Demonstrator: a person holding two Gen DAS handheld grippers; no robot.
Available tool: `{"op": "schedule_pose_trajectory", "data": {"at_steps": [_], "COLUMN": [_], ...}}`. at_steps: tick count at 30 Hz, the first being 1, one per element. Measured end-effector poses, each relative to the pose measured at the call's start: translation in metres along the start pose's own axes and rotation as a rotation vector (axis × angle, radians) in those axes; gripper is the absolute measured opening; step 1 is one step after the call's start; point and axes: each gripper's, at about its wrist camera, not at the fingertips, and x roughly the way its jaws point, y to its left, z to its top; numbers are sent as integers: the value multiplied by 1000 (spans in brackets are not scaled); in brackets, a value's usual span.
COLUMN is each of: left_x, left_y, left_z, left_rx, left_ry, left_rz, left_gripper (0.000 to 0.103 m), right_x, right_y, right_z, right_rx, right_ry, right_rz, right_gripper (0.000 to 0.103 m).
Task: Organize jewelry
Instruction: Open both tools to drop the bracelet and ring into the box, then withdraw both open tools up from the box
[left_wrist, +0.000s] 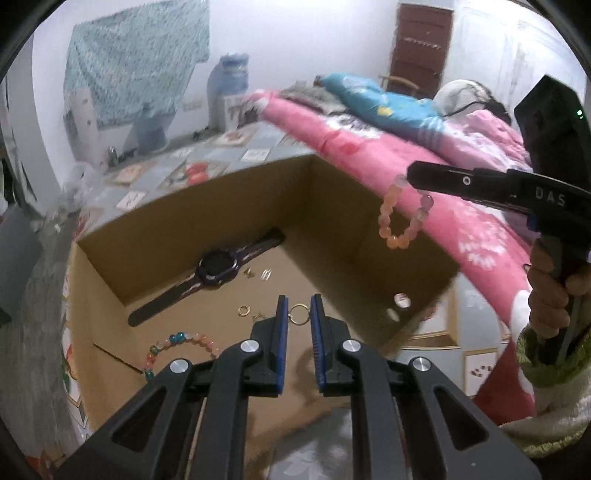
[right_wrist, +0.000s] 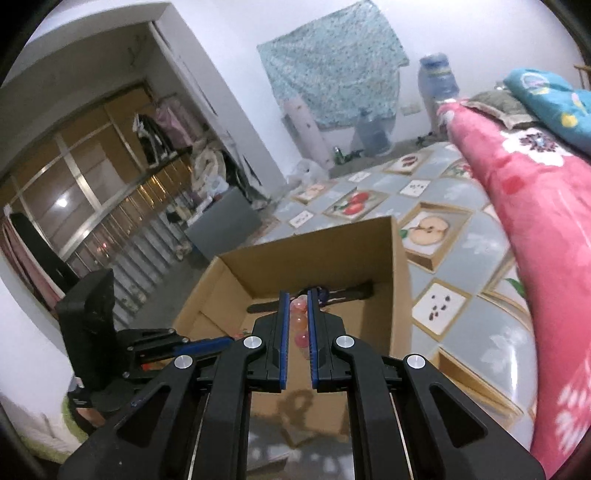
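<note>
While the right gripper (left_wrist: 410, 177) clamps a pink bracelet (left_wrist: 400, 218) above the box (left_wrist: 332, 192), its loop hangs free, likely for sorting. The left gripper (left_wrist: 299, 310) pinches a gold ring (left_wrist: 298, 314), lifted clear of the watch (left_wrist: 214, 273).

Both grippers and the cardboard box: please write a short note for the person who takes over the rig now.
Left gripper: shut on a small gold ring, above the box floor.
Right gripper: shut on a pink and orange beaded bracelet, which hangs above the open brown cardboard box.
On the box floor: a dark purple wristwatch, a multicoloured beaded bracelet, a small gold hoop earring, and several tiny metal pieces.
Done: I cannot tell.
Left: place both held pieces, then sort the rest.
</note>
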Motion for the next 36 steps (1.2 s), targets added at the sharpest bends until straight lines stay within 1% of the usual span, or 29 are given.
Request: {"op": "schedule_pose_trajectory", "data": {"at_steps": [2, 4, 6, 7, 8, 9, 10, 14, 16, 18, 20, 21, 22, 23, 25, 26, 28, 29, 31, 34, 36], "left_x": [12, 21, 24, 25, 26, 26, 25, 19, 15, 8, -2, -5, -9, -15, -26, -34, -47, -56, -69, -84, -92], "left_y": [5, 8, 11, 11, 12, 13, 13, 12, 12, 11, 9, 8, 7, 6, 4, 3, 1, 1, 1, 1, 3], "left_z": [-2, -3, -6, -6, -7, -7, -7, -6, -6, -6, -7, -7, -7, -7, -8, -9, -11, -13, -17, -23, -27], "left_rx": [-4, -12, -26, -33, -38, -43, -47, -41, -39, -36, -38, -41, -43, -47, -52, -58, -68, -79, -103, -134, -166], "left_ry": [38, 71, 86, 91, 93, 92, 86, 68, 59, 41, 21, 13, 7, -7, -32, -54, -86, -110, -148, -180, -185], "left_rz": [22, 33, 33, 33, 35, 39, 44, 60, 70, 78, 84, 85, 87, 89, 97, 108, 134, 155, 179, 201, 243], "left_gripper": [12, 13, 13, 15, 21, 25, 31, 42, 46, 50, 57, 59, 64, 69, 75, 80, 89, 93, 97, 97, 97], "right_x": [14, 28, 30, 31, 32, 31, 30, 25, 20, 19, 14, 13, 10, 8, 3, 0, -6, -8, -11, -14, -16], "right_y": [-1, -3, -6, -7, -8, -7, -7, -6, -4, -3, 3, 4, 7, 10, 16, 19, 25, 28, 34, 45, 52], "right_z": [-1, -3, -7, -9, -11, -13, -13, -15, -15, -15, -16, -16, -17, -18, -21, -23, -27, -29, -32, -38, -42], "right_rx": [-4, -9, -1, 5, 7, 7, 7, 21, 27, 27, 26, 25, 25, 25, 23, 21, 22, 23, 21, -2, -17], "right_ry": [32, 71, 90, 97, 104, 109, 110, 104, 95, 89, 81, 78, 75, 72, 65, 62, 54, 53, 55, 62, 66], "right_rz": [-16, -53, -56, -47, -44, -45, -45, -37, -31, -27, -23, -22, -20, -18, -14, -12, -8, -5, -2, -12, -25], "right_gripper": [7, 9, 11, 11, 12, 13, 13, 14, 18, 20, 24, 28, 33, 34, 41, 43, 51, 52, 57, 62, 64]}}
